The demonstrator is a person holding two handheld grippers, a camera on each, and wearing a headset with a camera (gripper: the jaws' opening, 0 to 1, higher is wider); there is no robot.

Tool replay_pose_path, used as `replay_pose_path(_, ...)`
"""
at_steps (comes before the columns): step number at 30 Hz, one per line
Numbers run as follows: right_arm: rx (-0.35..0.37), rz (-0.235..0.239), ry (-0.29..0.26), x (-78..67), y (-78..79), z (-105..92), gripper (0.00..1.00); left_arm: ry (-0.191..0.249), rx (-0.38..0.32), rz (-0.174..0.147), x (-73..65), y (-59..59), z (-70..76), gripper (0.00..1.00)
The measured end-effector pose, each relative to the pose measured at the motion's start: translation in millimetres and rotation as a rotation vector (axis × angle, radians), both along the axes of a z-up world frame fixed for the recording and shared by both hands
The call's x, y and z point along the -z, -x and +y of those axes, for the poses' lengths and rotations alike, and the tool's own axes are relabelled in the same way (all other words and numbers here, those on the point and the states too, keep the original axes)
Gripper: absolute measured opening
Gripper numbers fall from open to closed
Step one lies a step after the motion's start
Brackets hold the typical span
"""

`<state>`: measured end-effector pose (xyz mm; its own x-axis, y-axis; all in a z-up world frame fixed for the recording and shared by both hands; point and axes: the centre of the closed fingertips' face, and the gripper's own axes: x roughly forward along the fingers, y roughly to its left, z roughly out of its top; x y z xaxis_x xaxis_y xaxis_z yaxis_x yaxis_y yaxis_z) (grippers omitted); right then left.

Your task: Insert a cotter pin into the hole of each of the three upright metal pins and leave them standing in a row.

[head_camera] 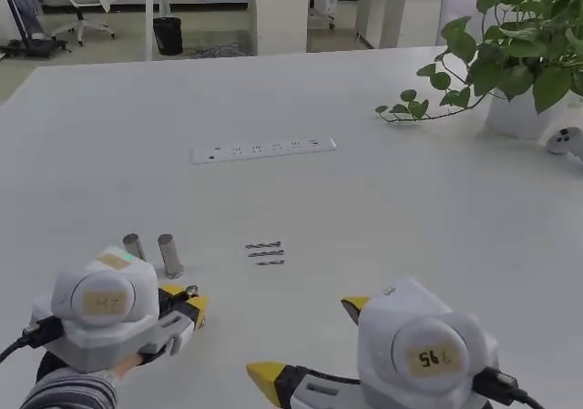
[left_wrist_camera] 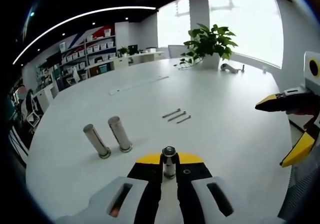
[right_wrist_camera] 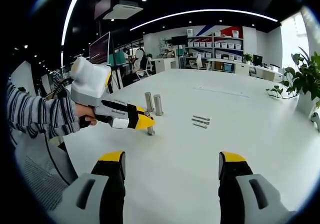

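Observation:
Two upright metal pins (head_camera: 134, 245) (head_camera: 169, 256) stand side by side on the white table (head_camera: 410, 209); the left gripper view shows the same pins (left_wrist_camera: 96, 140) (left_wrist_camera: 120, 133) just ahead to the left. My left gripper (head_camera: 187, 301) (left_wrist_camera: 169, 159) is shut on a third metal pin (left_wrist_camera: 169, 161), held upright near the table; from the right gripper view this pin (right_wrist_camera: 150, 130) hangs below the left gripper (right_wrist_camera: 142, 121). Three cotter pins (head_camera: 264, 253) (left_wrist_camera: 177, 115) (right_wrist_camera: 201, 121) lie loose in a small row. My right gripper (head_camera: 310, 341) (right_wrist_camera: 172, 159) is open with nothing in it.
A white power strip (head_camera: 264, 148) lies further back on the table. A potted plant (head_camera: 524, 54) and a white handheld device (head_camera: 565, 140) sit at the far right. Chairs, cabinets and shelves stand beyond the table.

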<state>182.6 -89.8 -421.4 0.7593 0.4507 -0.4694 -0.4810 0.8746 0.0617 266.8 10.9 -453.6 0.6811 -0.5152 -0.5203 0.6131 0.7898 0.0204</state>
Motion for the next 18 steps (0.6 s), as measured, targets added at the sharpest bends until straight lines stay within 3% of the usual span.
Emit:
replay_pose_path(6, 0.005, -0.001, -0.002, -0.6, -0.1, -0.8, 0.74, 0.005, -0.013, 0.007, 0.3, -0.2, 0.0, 0.07)
replay_pose_path(18, 0.01, -0.006, -0.003, -2.0, -0.9, -2.6, 0.74, 0.011, -0.041, 0.008, -1.9, -0.5, 3.6, 0.25)
